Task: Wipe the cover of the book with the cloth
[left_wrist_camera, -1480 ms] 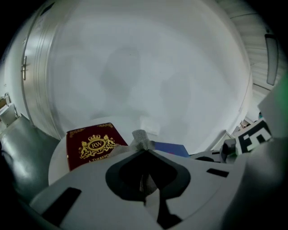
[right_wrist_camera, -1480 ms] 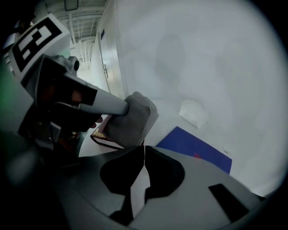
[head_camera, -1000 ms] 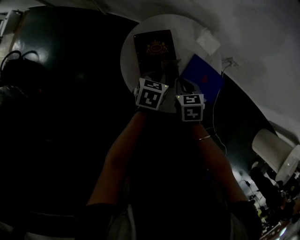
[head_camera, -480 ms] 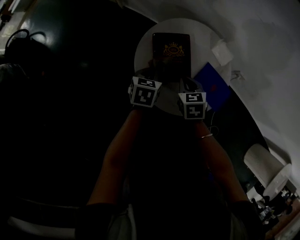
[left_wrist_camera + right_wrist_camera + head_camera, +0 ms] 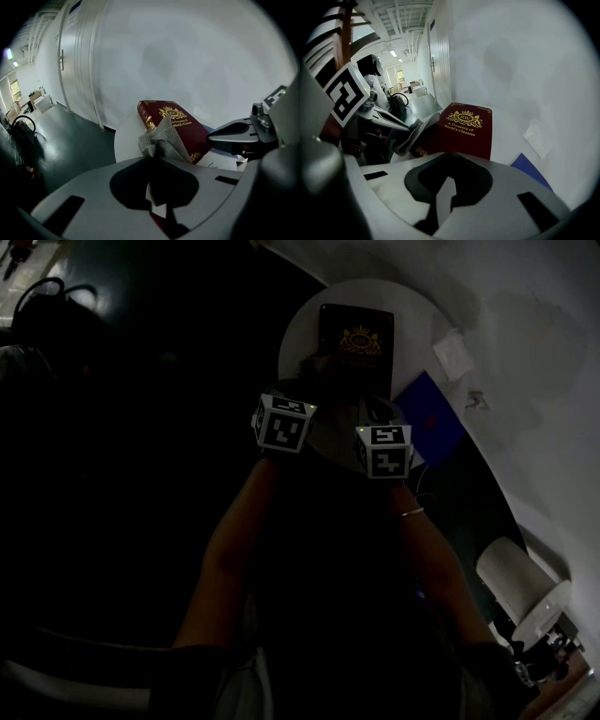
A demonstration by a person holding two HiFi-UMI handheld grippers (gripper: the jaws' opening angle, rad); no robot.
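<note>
Cloth (image 5: 164, 136) now leftward on book (image 5: 180, 123)

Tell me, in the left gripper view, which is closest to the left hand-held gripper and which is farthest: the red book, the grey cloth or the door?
1. Grey cloth: pinched in the jaws of the left hand-held gripper, right in front.
2. Red book: just behind the cloth, lying on the round white table.
3. Door: far off at the left, against the back wall.

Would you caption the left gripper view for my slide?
Left gripper grips a grey cloth by a maroon book on a white table.
</note>
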